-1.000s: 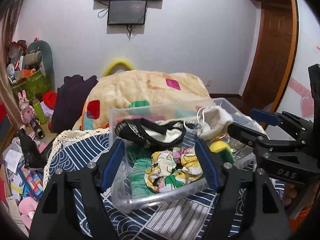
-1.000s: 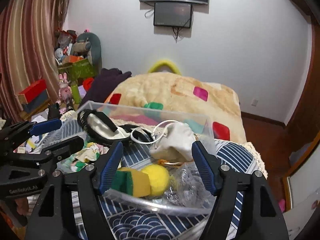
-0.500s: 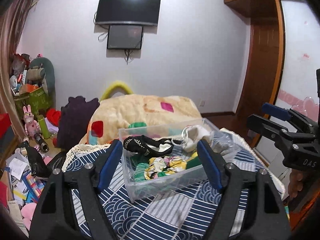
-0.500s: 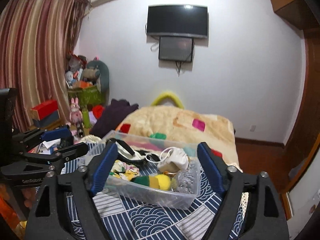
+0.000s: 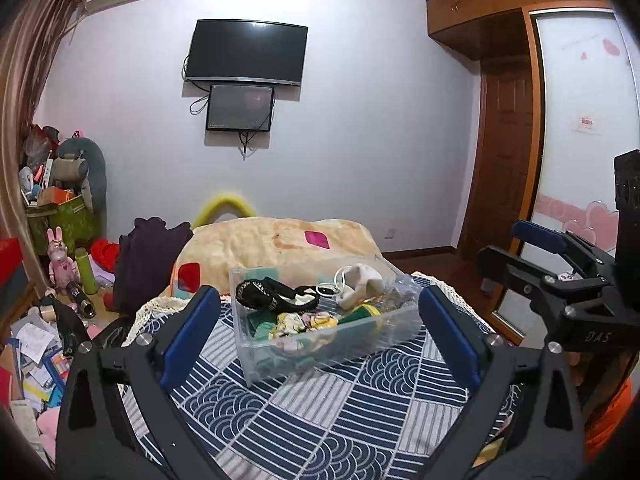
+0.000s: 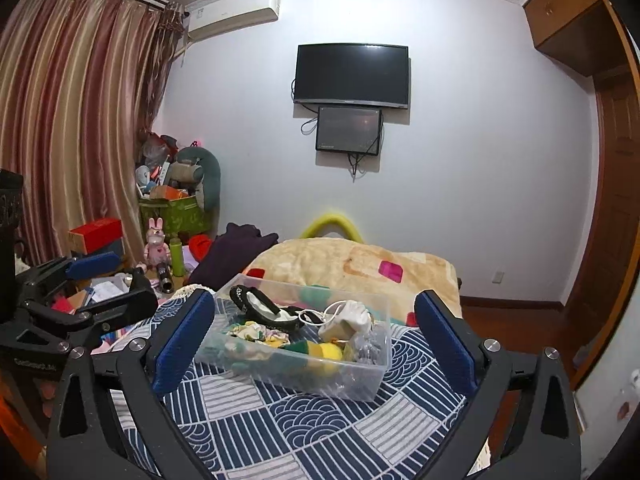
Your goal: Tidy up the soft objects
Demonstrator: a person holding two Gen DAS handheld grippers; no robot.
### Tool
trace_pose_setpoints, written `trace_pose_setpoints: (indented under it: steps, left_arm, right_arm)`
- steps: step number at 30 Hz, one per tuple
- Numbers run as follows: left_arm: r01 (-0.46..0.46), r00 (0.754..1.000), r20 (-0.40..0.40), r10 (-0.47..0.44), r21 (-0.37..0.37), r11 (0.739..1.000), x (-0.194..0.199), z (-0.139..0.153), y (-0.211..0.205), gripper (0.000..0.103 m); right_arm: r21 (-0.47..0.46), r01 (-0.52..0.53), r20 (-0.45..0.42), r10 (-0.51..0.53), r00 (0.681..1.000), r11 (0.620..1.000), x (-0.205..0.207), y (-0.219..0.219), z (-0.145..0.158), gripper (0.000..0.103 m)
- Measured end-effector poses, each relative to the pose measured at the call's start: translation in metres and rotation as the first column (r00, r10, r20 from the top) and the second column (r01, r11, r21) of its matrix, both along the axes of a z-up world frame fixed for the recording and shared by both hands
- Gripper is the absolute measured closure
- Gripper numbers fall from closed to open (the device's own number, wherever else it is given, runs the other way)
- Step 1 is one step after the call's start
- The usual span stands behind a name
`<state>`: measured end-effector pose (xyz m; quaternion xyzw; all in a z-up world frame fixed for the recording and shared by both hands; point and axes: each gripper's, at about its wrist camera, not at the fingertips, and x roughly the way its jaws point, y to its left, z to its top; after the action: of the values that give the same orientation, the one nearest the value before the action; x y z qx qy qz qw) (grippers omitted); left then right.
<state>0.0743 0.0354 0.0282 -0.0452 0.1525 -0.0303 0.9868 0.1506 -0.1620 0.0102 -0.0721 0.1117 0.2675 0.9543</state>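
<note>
A clear plastic bin [image 5: 320, 354] stands on a table with a blue-and-white patterned cloth [image 5: 320, 420]. In it lie a black-and-white soft piece [image 5: 276, 298], a white pouch [image 5: 360, 282], a floral cloth [image 5: 296, 324], a green and yellow sponge [image 6: 316, 352] and a crumpled clear bag [image 6: 368, 346]. My left gripper [image 5: 320, 340] is open and empty, held back from the bin. My right gripper [image 6: 312, 344] is open and empty too, also back from the bin [image 6: 296, 372]. Each gripper shows in the other's view, right gripper [image 5: 560, 280] and left gripper [image 6: 80, 292].
A beige blanket [image 5: 276, 244] with coloured patches lies behind the table. A dark garment [image 5: 148, 256] and a cluttered pile of toys, boxes and papers [image 5: 44, 280] fill the left. A wooden door [image 5: 508, 160] and wardrobe stand at right. A television [image 6: 352, 76] hangs on the wall.
Both grippers have pulled back and up from the bin, which now looks smaller and farther away. Both stay open and empty. The bin's contents have not moved.
</note>
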Motion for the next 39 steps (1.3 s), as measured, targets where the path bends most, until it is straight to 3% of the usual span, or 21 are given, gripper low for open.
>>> trace_pose_setpoints:
  steps: [12, 39]
  left_arm:
    - [-0.017, 0.999, 0.030, 0.017, 0.011, 1.000, -0.018, -0.007, -0.007, 0.002]
    - [-0.025, 1.000, 0.018, 0.024, 0.011, 1.000, -0.017, -0.016, -0.011, 0.001]
  right_arm:
    - [0.044, -0.006, -0.017, 0.006, 1.000, 0.999, -0.012, -0.012, -0.013, 0.000]
    - [0.066, -0.005, -0.051, 0.009, 0.999, 0.998, -0.012, -0.019, -0.021, 0.000]
